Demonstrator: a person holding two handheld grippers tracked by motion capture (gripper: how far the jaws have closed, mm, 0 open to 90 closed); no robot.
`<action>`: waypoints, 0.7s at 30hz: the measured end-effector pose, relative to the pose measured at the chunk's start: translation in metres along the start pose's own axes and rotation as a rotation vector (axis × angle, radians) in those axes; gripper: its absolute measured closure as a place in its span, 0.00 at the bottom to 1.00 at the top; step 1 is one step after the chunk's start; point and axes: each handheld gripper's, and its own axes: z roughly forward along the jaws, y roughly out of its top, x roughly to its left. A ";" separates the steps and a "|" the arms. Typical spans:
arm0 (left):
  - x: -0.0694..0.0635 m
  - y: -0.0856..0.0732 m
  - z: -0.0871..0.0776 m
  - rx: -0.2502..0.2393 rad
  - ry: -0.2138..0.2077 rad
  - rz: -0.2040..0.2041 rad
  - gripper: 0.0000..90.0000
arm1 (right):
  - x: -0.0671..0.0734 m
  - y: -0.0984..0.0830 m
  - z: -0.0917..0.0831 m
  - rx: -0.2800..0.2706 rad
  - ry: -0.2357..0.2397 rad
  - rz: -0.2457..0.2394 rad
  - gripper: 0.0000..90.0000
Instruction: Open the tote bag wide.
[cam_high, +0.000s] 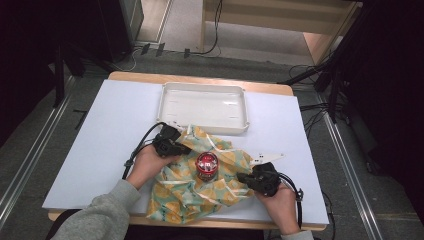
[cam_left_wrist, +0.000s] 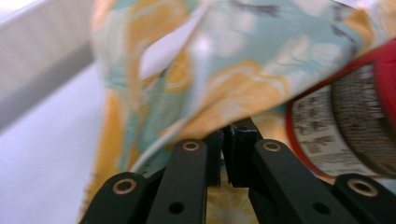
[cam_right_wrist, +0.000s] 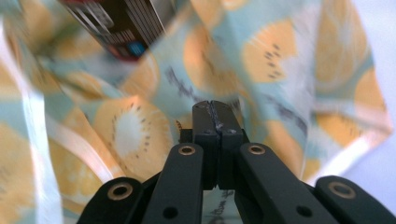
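Note:
A teal cloth (cam_high: 200, 192) printed with orange fruit slices lies crumpled at the near middle of the table. A red can (cam_high: 206, 165) stands upright on it. My left gripper (cam_high: 184, 148) is shut on the cloth's far left edge. In the left gripper view the closed jaws (cam_left_wrist: 228, 133) pinch a fold of cloth (cam_left_wrist: 243, 70), with the can (cam_left_wrist: 345, 126) close on the right. My right gripper (cam_high: 241, 176) is shut on the cloth's right edge. In the right gripper view its jaws (cam_right_wrist: 215, 109) press together on the cloth (cam_right_wrist: 280, 60), below the can (cam_right_wrist: 116, 23).
An empty white tray (cam_high: 202, 107) sits just behind the cloth at the table's far middle. A white sheet (cam_high: 115, 130) covers the tabletop, bare on both sides of the cloth. Cables and dark stands line the floor around the table.

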 end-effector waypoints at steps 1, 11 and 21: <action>-0.002 0.000 -0.002 0.000 -0.006 0.005 0.96 | 0.001 0.002 -0.002 -0.010 0.003 -0.002 1.00; -0.015 0.002 -0.019 -0.047 -0.052 0.031 0.94 | 0.010 0.014 -0.016 -0.075 0.043 -0.002 1.00; -0.023 0.001 -0.028 -0.071 -0.089 0.040 0.94 | 0.029 0.026 -0.017 -0.099 0.100 -0.033 1.00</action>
